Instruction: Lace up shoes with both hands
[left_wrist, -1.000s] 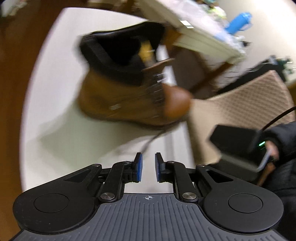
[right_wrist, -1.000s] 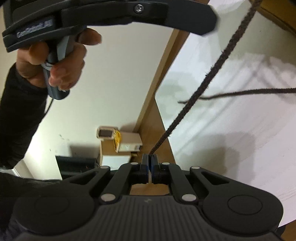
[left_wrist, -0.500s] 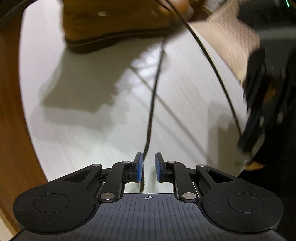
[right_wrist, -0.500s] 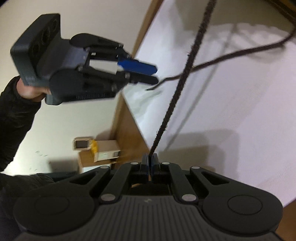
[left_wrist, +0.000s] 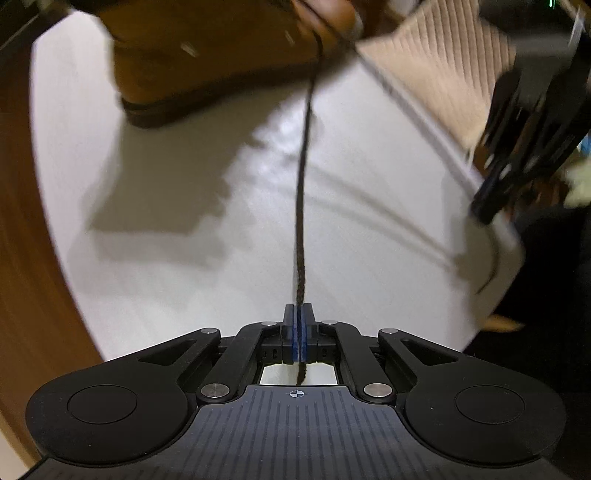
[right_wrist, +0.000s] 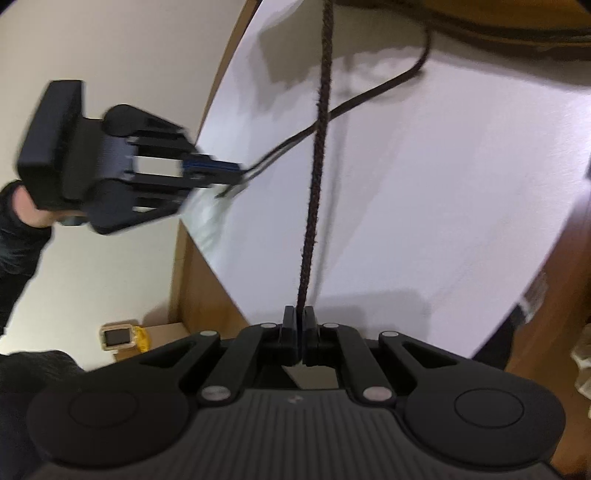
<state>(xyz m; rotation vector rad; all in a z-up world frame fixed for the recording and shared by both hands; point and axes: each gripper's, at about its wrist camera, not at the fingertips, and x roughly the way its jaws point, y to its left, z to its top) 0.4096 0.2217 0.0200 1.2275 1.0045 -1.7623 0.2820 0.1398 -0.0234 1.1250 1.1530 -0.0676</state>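
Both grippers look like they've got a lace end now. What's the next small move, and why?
Probably draw both ends outward and away from the boot to take up slack. The left gripper and right gripper each have jaws shut on a lace end, and the right gripper's strand already crosses over the other above the white table.

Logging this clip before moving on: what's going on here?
A person is lacing a brown boot on a white table, with a handheld gripper in each hand. The left gripper has its jaws shut on one dark lace end, which runs up to the boot. The right gripper is clamped on the other lace end, pulled fairly straight. The two ends cross above the table in the right wrist view. No knot is visible yet.
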